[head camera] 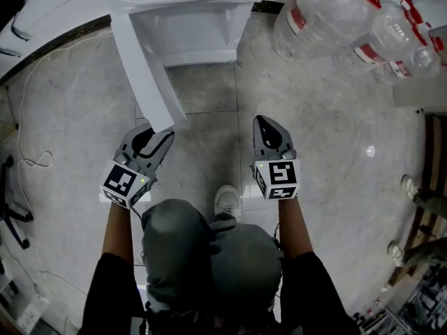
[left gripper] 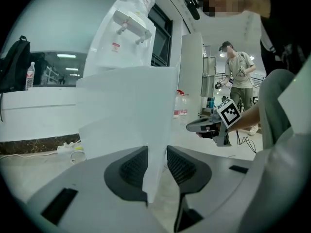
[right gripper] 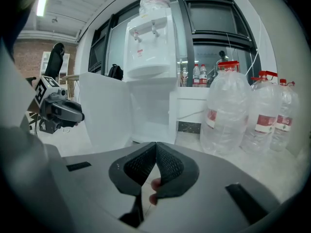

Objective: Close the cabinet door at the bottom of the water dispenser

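Over glossy marbled tiles (head camera: pixel 328 117), left gripper (head camera: pixel 162 135) jaws clamp flat white cabinet door (head camera: pixel 147 68); right gripper (head camera: pixel 265 125) jaws together.

Top of the water dispenser (head camera: pixel 188 5) cut off by the head view's upper edge, cabinet door (head camera: pixel 148 75) with its near end hidden in the jaws of the left gripper (head camera: pixel 159 137) (cabinet interior screened by it in the left gripper view), water jugs (head camera: pixel 321 12) cropped top right, label (left gripper: pixel 115 46) unreadably small.

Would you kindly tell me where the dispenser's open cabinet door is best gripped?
Grip the cabinet door on its free vertical edge, coming end-on from the front. The thin, flat panel stands swung out from the water dispenser, so jaws can straddle that edge, one pad per face, as the left gripper does.
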### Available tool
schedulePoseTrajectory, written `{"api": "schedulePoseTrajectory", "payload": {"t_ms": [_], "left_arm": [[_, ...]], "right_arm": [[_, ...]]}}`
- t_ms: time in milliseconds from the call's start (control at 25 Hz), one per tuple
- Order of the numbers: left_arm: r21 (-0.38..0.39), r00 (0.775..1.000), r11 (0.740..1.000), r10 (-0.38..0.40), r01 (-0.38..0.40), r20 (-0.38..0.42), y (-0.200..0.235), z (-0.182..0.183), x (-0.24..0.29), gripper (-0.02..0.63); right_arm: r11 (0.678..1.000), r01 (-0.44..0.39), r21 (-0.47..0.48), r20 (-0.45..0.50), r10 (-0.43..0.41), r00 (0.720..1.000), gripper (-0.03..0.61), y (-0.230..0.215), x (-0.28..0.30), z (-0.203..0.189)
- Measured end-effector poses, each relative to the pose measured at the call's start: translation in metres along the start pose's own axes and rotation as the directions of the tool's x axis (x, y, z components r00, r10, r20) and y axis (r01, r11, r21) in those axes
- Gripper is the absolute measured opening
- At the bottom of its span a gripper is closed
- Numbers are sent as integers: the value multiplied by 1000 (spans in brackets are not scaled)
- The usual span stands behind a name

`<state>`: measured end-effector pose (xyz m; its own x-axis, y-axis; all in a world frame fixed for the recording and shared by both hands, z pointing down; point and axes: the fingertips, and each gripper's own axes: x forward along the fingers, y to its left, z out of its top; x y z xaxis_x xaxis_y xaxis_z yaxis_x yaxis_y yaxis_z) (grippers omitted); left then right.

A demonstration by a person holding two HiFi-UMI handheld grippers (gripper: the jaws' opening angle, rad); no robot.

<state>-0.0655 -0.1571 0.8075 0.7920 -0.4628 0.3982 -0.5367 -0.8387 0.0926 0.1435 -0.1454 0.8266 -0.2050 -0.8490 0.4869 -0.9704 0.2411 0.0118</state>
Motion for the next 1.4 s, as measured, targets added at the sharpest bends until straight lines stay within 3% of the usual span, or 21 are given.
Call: {"api": "schedulePoseTrajectory", "payload": {"t_ms": [640,1040,1400], "left_arm": [[87,992,988,-128,127,10,-18,42,113,127],[143,992,983,-123,118,26,4,71,187,128],[96,998,994,-49,46,29,50,87,243,129]], "right_arm": [[995,79,68,-13,-79,997,12,-52,-13,-36],[986,134,95,-50,-130,990,14,-87,-25,-63],[980,160,116,-69,-153,986,14,-109,-27,-79]]}}
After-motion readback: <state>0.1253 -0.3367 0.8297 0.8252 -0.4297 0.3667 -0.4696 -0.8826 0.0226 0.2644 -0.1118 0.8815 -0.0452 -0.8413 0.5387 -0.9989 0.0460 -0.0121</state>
